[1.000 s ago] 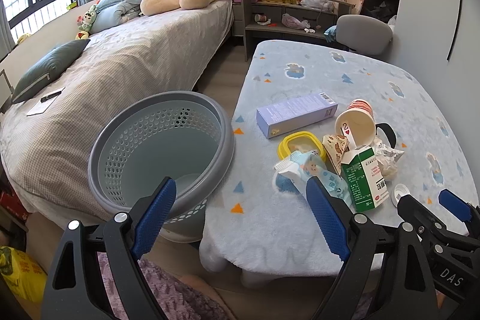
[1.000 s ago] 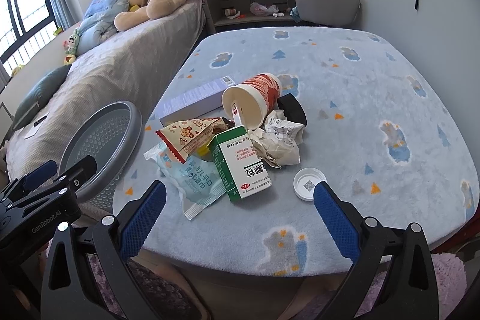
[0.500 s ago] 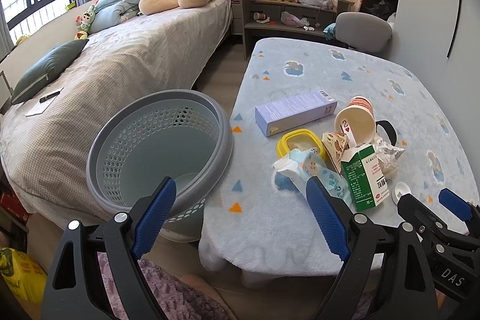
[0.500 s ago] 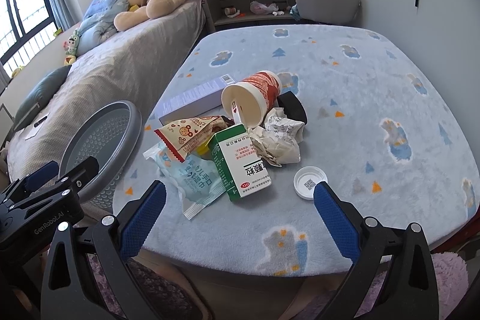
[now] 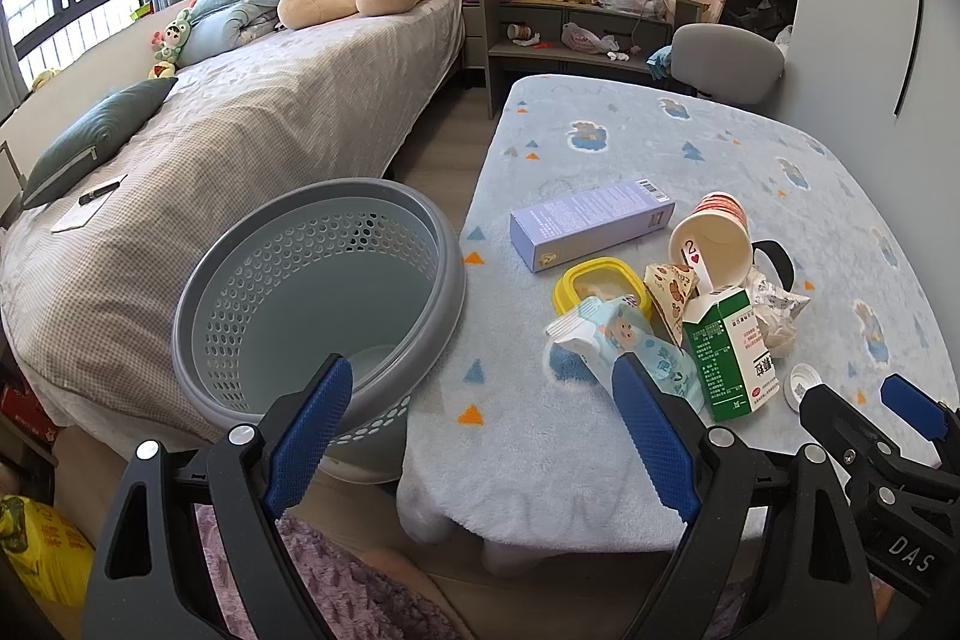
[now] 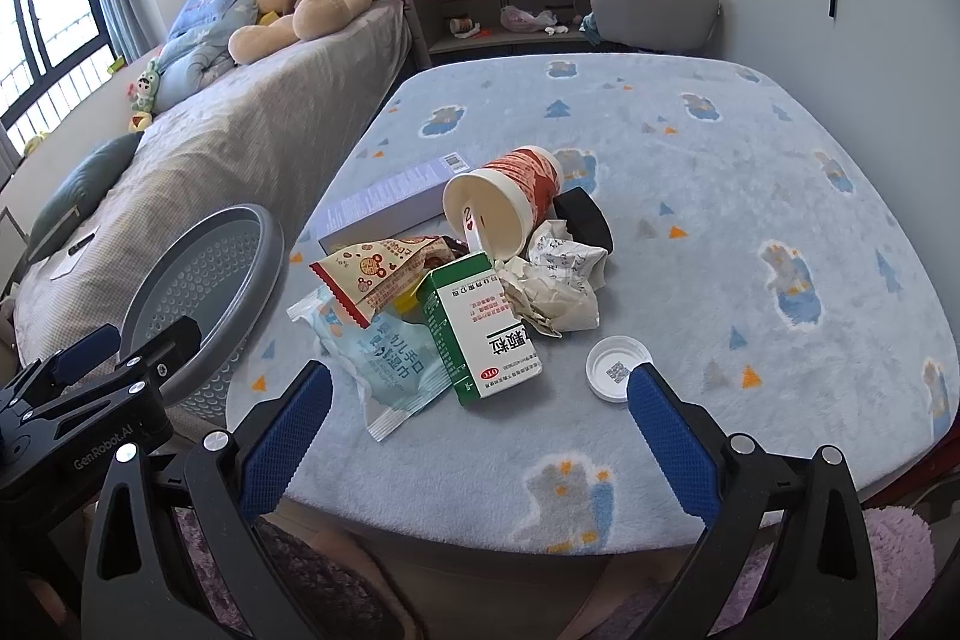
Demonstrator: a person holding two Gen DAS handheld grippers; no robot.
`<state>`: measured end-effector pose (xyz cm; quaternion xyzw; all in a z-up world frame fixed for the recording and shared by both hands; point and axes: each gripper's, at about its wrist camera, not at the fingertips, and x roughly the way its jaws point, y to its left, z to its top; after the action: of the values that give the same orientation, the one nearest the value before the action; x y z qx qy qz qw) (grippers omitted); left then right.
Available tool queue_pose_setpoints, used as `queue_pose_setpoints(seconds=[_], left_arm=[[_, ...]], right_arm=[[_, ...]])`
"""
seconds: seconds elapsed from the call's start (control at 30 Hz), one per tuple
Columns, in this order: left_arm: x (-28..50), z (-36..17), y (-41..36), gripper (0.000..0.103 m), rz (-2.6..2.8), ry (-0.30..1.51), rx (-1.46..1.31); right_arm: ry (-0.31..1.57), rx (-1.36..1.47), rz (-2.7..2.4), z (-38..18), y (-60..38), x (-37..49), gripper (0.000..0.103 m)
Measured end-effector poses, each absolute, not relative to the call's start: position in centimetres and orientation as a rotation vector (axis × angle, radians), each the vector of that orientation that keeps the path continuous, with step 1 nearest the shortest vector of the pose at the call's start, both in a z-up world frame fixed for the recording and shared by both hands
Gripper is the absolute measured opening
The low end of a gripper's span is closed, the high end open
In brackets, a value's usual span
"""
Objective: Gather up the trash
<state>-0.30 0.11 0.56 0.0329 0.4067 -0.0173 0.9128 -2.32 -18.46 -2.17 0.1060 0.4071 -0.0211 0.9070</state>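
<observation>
Both the left gripper [image 5: 480, 388] and right gripper [image 6: 477, 394] are hanging spread wide, gripping nothing, at the table's [image 6: 750, 172] near edge. The trash pile is lying mid-table: a green carton [image 6: 480, 334] is leaning against a tipped paper cup [image 6: 504, 205], with crumpled paper [image 6: 555, 286] right of it, wrappers [image 6: 384, 274] and a purple box [image 5: 591, 223] left. The grey basket [image 5: 324, 292] is standing just left of the table, beside the bed [image 5: 240, 124].

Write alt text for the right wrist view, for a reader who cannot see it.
The open right gripper hovers at the near edge of a blue-covered table, facing a trash pile: a green carton, tipped paper cup, crumpled paper, snack wrappers and a white cap. A grey basket stands left, beside a bed.
</observation>
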Motion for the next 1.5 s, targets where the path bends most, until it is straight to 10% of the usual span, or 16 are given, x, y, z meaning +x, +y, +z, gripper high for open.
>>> queue_pose_setpoints(seconds=[1.5], left_arm=[[0.5, -1.6, 0.1, 0.085, -0.041, 0.878, 0.069]], right_arm=[[0.872, 0.264, -0.103, -3.4, -22.5, -3.0, 0.097]])
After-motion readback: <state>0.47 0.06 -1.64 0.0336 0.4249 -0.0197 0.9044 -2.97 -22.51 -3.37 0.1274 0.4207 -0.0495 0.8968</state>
